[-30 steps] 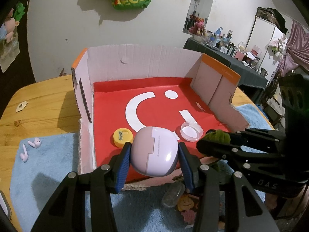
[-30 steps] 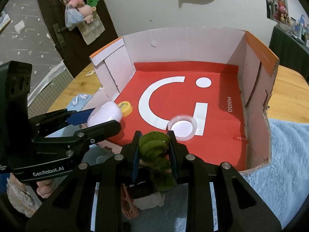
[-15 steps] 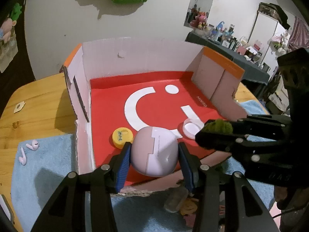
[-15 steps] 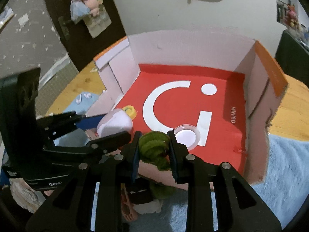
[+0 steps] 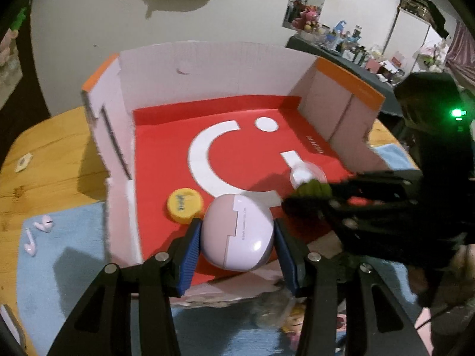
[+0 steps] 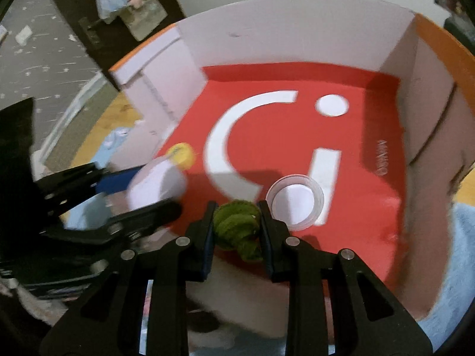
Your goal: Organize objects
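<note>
A: What lies around the work?

B: A cardboard box (image 5: 207, 71) with white walls, orange edges and a red liner stands open on the wooden bench (image 5: 56, 160). On the liner, a yellow bottle cap (image 5: 184, 204) sits at about 9 o'clock of the box floor, and a clear round lid (image 6: 295, 204) sits at about 4 o'clock. A blue towel (image 5: 65, 255) covers the bench in front of the box; two white earbuds (image 5: 38, 231) lie on it, well apart from the box's left wall.

A: Anything in the way?

B: The box's low, torn front edge lies just under both tools. In the left wrist view, the right tool crosses in from 3 o'clock and hides part of the clear lid.

A: And the left hand-held gripper (image 5: 237, 237)?

B: It tilts down over the front edge, blue pads clamped on either side of a lilac earbud case (image 5: 237, 234), jaws moderately wide around it. The case hangs over the near part of the red liner, just beside the yellow cap at the cap's 4 o'clock; whether it touches the liner cannot be told.

A: The right hand-held gripper (image 6: 237, 231)?

B: Also angled down, jaws nearly together, pinching a fuzzy green toy (image 6: 237, 228). The toy hangs just at 8 o'clock of the clear lid, over the liner's front strip.
</note>
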A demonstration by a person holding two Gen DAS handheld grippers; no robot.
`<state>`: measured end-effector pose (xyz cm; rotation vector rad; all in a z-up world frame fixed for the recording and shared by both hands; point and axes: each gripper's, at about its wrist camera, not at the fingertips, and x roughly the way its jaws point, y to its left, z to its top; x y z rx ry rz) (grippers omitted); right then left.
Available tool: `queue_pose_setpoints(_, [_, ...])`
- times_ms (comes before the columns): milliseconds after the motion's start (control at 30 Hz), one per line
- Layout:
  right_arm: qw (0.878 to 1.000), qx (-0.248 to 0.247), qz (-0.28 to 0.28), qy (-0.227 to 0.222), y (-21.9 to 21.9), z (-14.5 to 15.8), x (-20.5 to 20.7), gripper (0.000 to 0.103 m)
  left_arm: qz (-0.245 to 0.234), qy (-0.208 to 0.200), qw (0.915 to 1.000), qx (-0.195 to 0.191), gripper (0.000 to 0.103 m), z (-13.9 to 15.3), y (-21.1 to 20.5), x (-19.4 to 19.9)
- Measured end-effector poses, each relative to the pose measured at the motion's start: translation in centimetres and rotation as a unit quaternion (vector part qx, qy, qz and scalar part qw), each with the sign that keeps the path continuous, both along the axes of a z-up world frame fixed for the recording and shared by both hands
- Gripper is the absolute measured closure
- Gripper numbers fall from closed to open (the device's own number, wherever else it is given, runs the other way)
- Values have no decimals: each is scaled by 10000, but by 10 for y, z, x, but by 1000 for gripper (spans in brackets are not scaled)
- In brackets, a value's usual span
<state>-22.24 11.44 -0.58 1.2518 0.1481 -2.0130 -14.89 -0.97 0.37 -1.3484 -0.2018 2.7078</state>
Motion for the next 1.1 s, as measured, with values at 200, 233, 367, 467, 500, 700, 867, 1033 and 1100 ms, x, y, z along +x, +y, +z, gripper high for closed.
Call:
queue_pose_setpoints(200, [9951, 454, -334, 816, 12, 2, -7, 78, -14, -145, 9999, -45, 53, -12, 6, -11])
queue_pose_setpoints(233, [9954, 404, -369, 783, 14, 1, -9, 78, 15, -155, 9999, -39, 53, -14, 6, -14])
queue_pose_setpoints(367, [9967, 250, -460, 625, 21, -5, -11, 78, 198, -128, 9995, -205, 53, -17, 3, -20])
queue_pose_setpoints(467, [9974, 165, -460, 522, 24, -6, -5, 78, 211, -109, 9995, -208, 53, -19, 0, -19])
queue_pose_setpoints(500, [9976, 167, -451, 507, 24, -6, -3, 78, 213, -106, 9994, -231, 53, -19, -1, -18])
queue_pose_setpoints(700, [9987, 137, -344, 350, 24, -3, 8, 78, 237, -168, 9994, -196, 53, -18, -8, -22])
queue_pose_setpoints(867, [9977, 191, -478, 449, 14, -3, -2, 78, 272, -180, 9993, -194, 53, -17, -10, -30])
queue_pose_setpoints(1033, [9951, 392, -540, 735, 4, -4, -3, 78, 336, -112, 9992, -198, 53, -18, -11, -33])
queue_pose_setpoints(1100, [9943, 424, -556, 809, 2, -4, -2, 78, 363, -84, 9991, -194, 53, -18, -11, -34])
